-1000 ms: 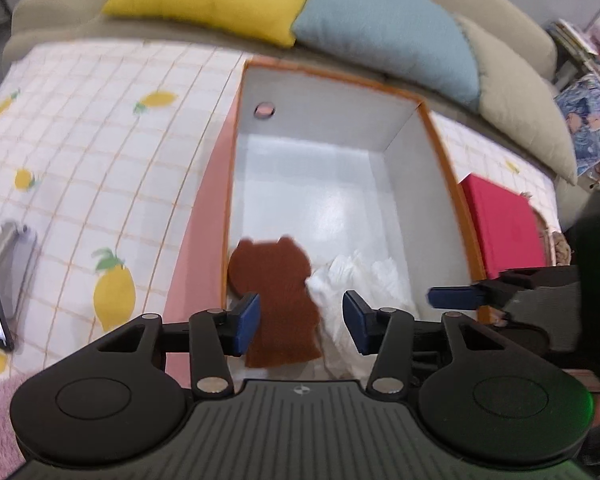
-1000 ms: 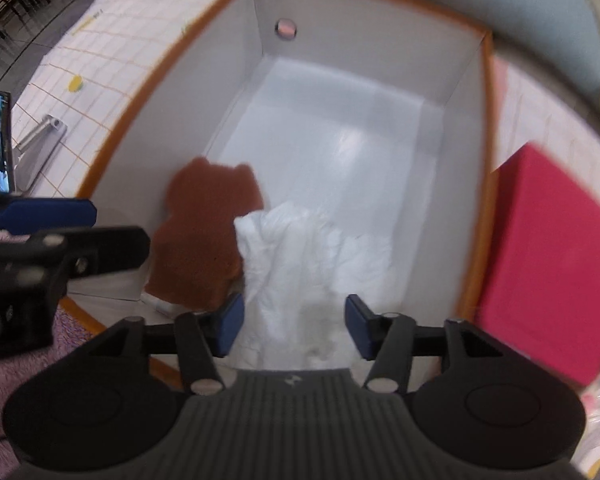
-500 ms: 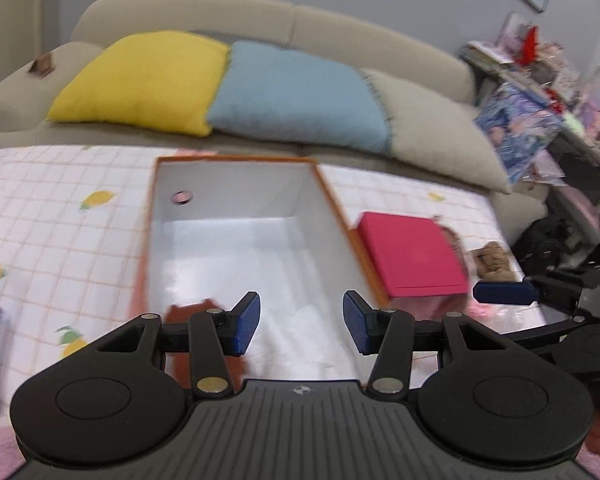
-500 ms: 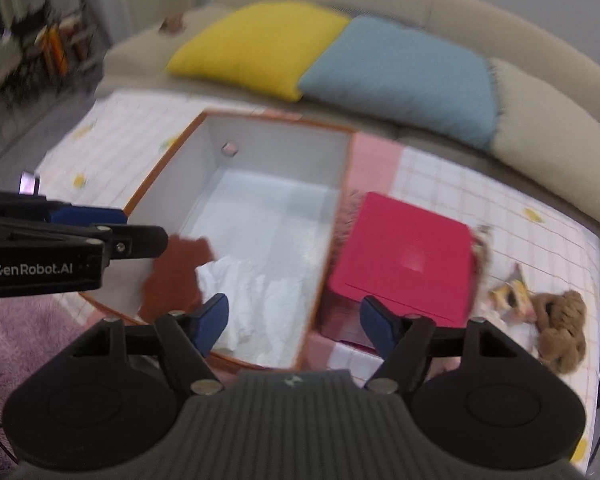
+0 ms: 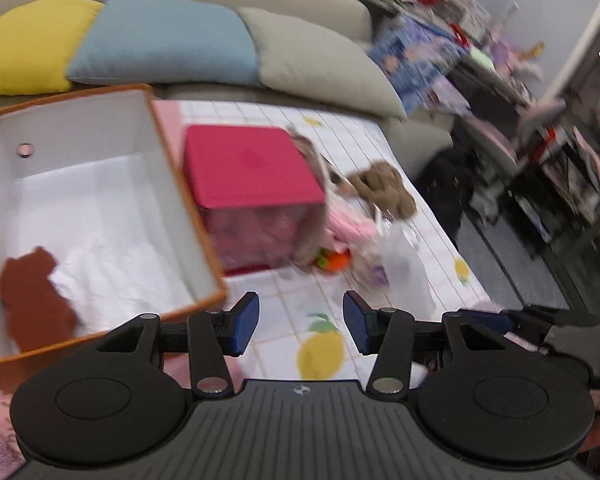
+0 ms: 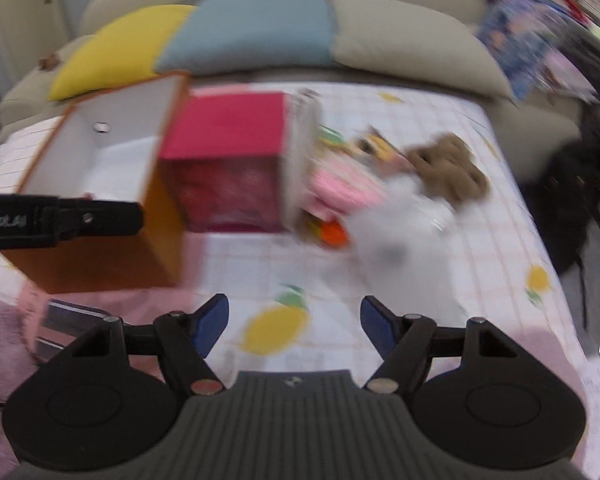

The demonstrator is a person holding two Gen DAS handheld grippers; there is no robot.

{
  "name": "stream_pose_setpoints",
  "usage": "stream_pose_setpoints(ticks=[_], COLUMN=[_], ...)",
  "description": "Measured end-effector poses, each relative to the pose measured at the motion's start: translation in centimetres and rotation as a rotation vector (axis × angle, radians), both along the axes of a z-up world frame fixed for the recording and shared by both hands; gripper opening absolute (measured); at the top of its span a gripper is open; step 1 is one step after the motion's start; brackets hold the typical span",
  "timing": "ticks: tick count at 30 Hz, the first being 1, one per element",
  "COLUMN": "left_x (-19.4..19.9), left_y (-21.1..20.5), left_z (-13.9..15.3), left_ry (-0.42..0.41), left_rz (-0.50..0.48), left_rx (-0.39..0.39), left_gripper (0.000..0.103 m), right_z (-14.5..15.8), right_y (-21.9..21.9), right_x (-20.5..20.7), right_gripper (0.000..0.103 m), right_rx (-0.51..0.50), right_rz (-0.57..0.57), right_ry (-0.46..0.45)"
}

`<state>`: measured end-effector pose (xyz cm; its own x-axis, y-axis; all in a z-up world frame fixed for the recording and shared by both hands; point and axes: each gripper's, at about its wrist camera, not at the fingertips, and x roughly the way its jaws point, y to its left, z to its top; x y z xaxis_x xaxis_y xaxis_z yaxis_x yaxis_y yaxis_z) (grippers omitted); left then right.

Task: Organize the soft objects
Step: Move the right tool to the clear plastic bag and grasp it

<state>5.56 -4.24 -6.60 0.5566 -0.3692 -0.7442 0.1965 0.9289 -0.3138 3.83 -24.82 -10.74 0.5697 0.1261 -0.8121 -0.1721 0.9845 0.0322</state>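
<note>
Toys in orange box (image 5: pixel 188 200): one flat brown bear (image 5: pixel 32 300), one crumpled white cloth (image 5: pixel 120 276).
Left tongs (image 5: pixel 300 322) and right tongs (image 6: pixel 294 322) both gape, holding nothing; one tan plush (image 6: pixel 448 168) lies far right.

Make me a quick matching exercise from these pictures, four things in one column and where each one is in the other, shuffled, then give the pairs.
Things
1. rust-brown bear-shaped cloth
2. blue cushion
3. tan plush toy
4. left claw

Places
A. on the sofa, between the yellow and beige cushions
B. open, above a lemon print on the tablecloth
C. inside the orange-rimmed box, beside a white cloth
D. on the tablecloth, right of the red-lidded box

Pairs: 1-C, 2-A, 3-D, 4-B
</note>
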Motion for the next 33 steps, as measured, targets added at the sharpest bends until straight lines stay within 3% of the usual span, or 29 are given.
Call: stream_pose_setpoints(ticks=[4, 5, 6, 9, 13, 23, 25, 28, 30, 33], left_x=[0.8, 1.1, 1.3, 2.3, 3.1, 4.1, 4.2, 4.3, 4.5, 4.7], left_y=[-2.2, -2.7, -3.1, -4.5, -6.3, -8.7, -8.8, -9.0, -9.1, -9.3], left_z=[-0.4, -0.5, -0.7, -1.1, -1.8, -2.5, -2.6, -2.6, -2.7, -2.7], left_ry=[0.006, 0.009, 0.014, 0.017, 0.008, 0.045, 0.051, 0.058, 0.064, 0.068], left_rz=[-0.052, -0.061, -0.069, -0.086, -0.122, -0.160, -0.161, -0.160, -0.161, -0.165], left_rx=[0.031, 0.037, 0.045, 0.065, 0.132, 0.169, 0.176, 0.183, 0.187, 0.190], left_gripper=[0.057, 0.057, 0.057, 0.057, 0.057, 0.057, 0.057, 0.057, 0.057, 0.057], right_z=[-0.6, -0.8, -1.1, -2.3, -4.3, -7.4, -7.9, -8.0, -8.1, -7.7], right_y=[-2.9, -3.3, -3.9, -4.8, -4.9, -7.0, -7.1, -7.5, -7.9, -8.4], right_x=[0.8, 1.2, 1.8, 3.5, 5.7, 10.7, 11.2, 11.2, 11.2, 11.0], right_gripper=[0.075, 0.081, 0.088, 0.096, 0.098, 0.097, 0.088, 0.059, 0.031, 0.011], right_rx=[-0.050, -0.069, -0.086, -0.141, -0.218, -0.025, -0.002, 0.024, 0.051, 0.078], right_rz=[-0.037, -0.032, -0.021, 0.034, 0.125, 0.116, 0.113, 0.106, 0.099, 0.086], right_ry=[-0.025, -0.031, -0.036, -0.044, -0.020, 0.122, 0.146, 0.166, 0.175, 0.171])
